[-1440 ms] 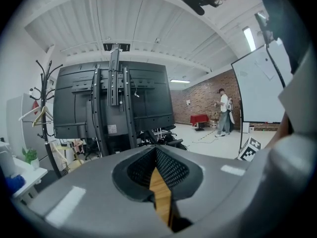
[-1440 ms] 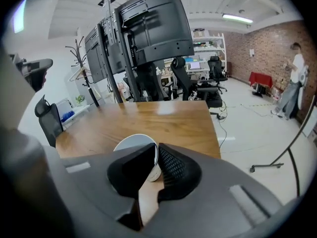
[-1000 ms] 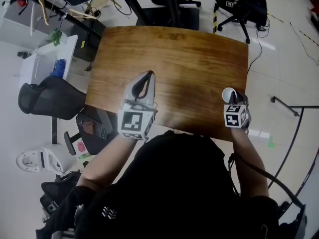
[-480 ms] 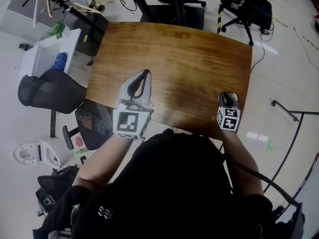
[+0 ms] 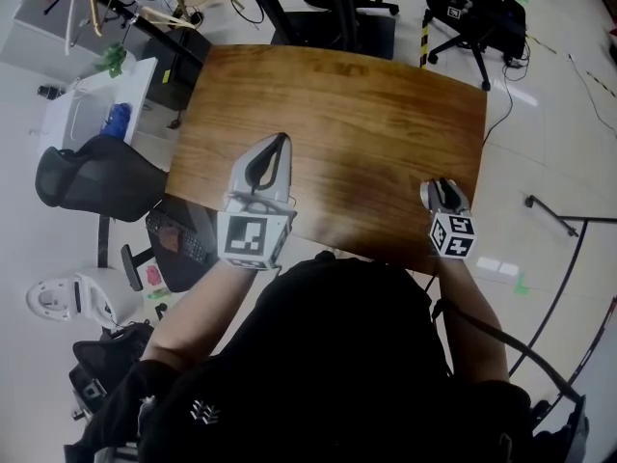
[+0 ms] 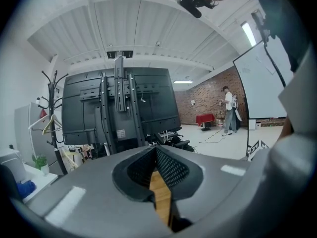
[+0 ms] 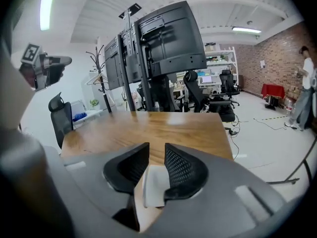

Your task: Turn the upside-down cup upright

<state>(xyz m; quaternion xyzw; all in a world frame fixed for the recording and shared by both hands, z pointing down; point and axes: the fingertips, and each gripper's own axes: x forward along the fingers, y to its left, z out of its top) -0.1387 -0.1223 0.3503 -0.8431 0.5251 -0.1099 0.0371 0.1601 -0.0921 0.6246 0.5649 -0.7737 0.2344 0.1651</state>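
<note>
Item one: my right gripper [image 5: 440, 185], over the near right corner of the brown wooden table [image 5: 347, 114]. Its jaws have just been opening and now stand partly apart.

Item two: the small white cup [image 7: 154, 185], on the tabletop between those jaws. A strip of wood shows between it and the left-hand pad, so I am not squeezing it. It sits close against the right-hand pad. From the head view only a sliver of white [image 5: 425, 196] shows beside the jaws, close to the table's near edge. I cannot tell which end is up.

Item three: my left gripper [image 5: 280, 143], over the near left part of the table, well apart from the cup. Its jaws are closed tip to tip with nothing between them; only wood shows through the slit below the tips.

Item four: a black office chair [image 5: 92, 186], on the floor off the table's left side.
</note>
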